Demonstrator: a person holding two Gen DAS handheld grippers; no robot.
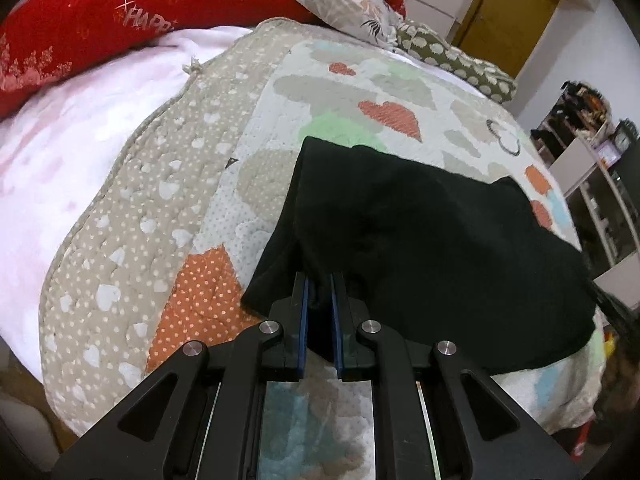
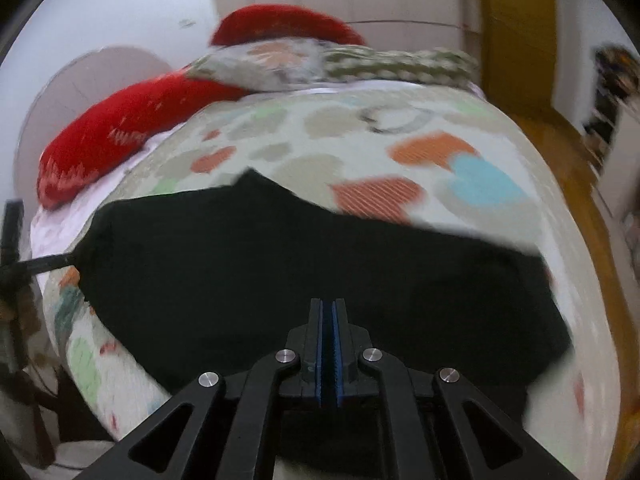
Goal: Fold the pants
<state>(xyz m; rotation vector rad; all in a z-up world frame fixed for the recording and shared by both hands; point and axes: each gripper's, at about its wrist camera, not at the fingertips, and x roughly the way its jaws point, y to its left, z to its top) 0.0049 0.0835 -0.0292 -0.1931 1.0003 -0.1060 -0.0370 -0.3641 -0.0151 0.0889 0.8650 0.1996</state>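
The left gripper (image 1: pixel 319 280) pinches a fold of the black pants (image 1: pixel 432 248) on the heart-patterned quilt (image 1: pixel 360 80); the right gripper (image 2: pixel 329 305) hangs over them, its fingers pressed together on nothing.

we see a bed covered by a quilted bedspread (image 1: pixel 340 92) printed with orange, green and grey hearts, filling the middle of both views. at the upper left lies a long red plush pillow (image 1: pixel 100 20), with a grey floral pillow (image 1: pixel 352 0) beside it. a mustard-yellow wooden door (image 1: pixel 516 12) stands at the upper right against white walls. cluttered shelves (image 1: pixel 588 128) sit at the right edge, and a brown wooden floor (image 2: pixel 580 184) shows in the right wrist view.
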